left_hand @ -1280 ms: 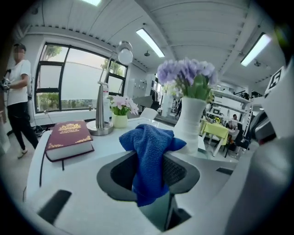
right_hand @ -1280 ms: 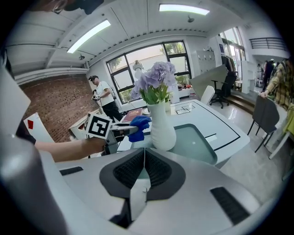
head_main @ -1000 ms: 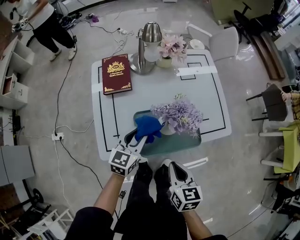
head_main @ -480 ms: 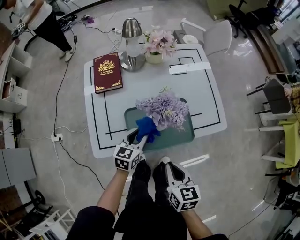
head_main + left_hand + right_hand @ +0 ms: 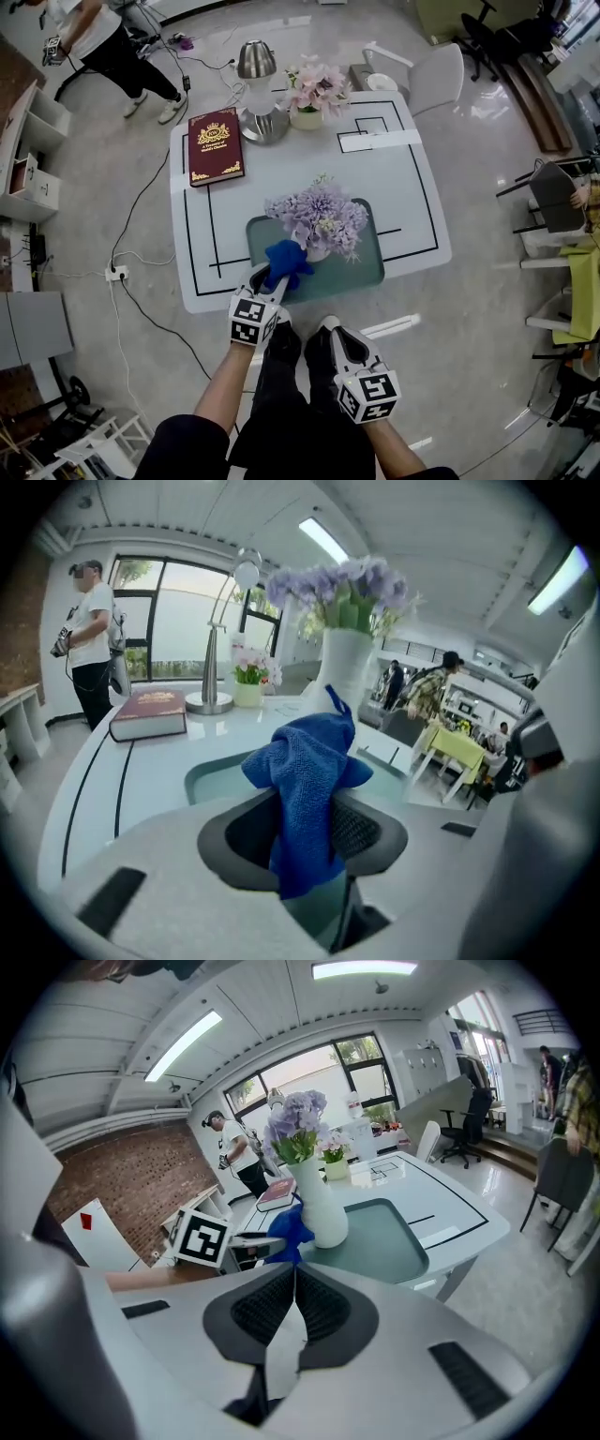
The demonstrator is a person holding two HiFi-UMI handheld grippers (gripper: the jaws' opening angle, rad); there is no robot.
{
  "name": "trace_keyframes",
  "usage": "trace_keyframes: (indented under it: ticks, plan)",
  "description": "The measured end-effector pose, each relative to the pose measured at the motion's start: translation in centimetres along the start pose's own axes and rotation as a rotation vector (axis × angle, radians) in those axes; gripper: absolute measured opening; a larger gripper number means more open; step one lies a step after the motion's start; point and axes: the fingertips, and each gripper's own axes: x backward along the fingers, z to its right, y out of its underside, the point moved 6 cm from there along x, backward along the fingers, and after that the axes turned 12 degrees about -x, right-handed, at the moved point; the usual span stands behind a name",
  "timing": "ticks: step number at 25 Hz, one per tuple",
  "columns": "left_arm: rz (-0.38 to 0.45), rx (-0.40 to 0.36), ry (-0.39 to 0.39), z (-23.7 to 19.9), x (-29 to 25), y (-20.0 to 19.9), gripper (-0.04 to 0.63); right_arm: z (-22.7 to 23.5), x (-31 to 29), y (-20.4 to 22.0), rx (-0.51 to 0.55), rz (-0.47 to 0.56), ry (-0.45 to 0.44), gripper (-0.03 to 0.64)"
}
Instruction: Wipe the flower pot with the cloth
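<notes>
White tabletop (image 5: 281, 178) with black line markings fills the middle of my head view, and on its near half lies a shallow teal rectangular tray (image 5: 361, 267). On that tray stands the tall white ceramic flower pot (image 5: 319, 1208), upright, narrow at the neck and wider toward its base, smooth and glossy. It carries a full bunch of pale purple flowers (image 5: 319, 217) that hides most of it from above.

My left gripper (image 5: 272, 277) reaches over the table's near edge, its jaws clenched on a bunched blue microfibre cloth (image 5: 305, 789). The cloth's free end sits at the lower side of the pot that faces me. From the right gripper view it looks pressed against the pot, though I cannot be sure of contact.

My right gripper (image 5: 330, 326) hangs off the table above my legs, well apart from the pot, jaws closed together with nothing between them.

Farther back on the table lie a dark red hardcover book (image 5: 214, 145), a silver desk lamp (image 5: 265, 124) and a small pot of pink flowers (image 5: 314, 94).
</notes>
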Motion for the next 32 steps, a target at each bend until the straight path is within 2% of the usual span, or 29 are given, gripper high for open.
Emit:
trace_keyframes:
  ticks: [5,8,11,17,22,28,30,32]
  plan:
    - [0.246,0.0,0.067,3.9,3.9,-4.7,0.146,0.5,0.0,-0.1,0.016,-0.01,-0.024,0.011]
    - [0.303,-0.017,0.102,6.1,3.7,-7.2,0.146,1.2,0.3,-0.2,0.019,-0.013,-0.026,0.011]
    - [0.289,-0.016,0.086,6.9,2.1,-8.1,0.146,2.1,0.9,-0.2,0.012,-0.011,-0.023,0.011]
    - [0.219,0.054,0.037,6.9,-1.2,-6.0,0.146,4.3,1.8,0.1,-0.018,-0.008,-0.007,0.011]
    - [0.154,0.073,0.036,7.7,-3.1,-4.1,0.146,6.1,2.3,0.6,-0.042,-0.025,-0.001,0.011]
    - [0.038,0.1,0.044,9.1,-4.9,-2.0,0.146,7.2,2.2,0.3,-0.045,-0.036,-0.02,0.011]
    - [0.032,0.112,0.042,9.6,-5.1,-1.8,0.146,7.6,2.1,-0.1,-0.042,-0.037,-0.027,0.011]
    - [0.076,0.121,0.044,10.1,-5.0,-2.4,0.146,8.1,1.9,-0.5,-0.039,-0.037,-0.031,0.011]
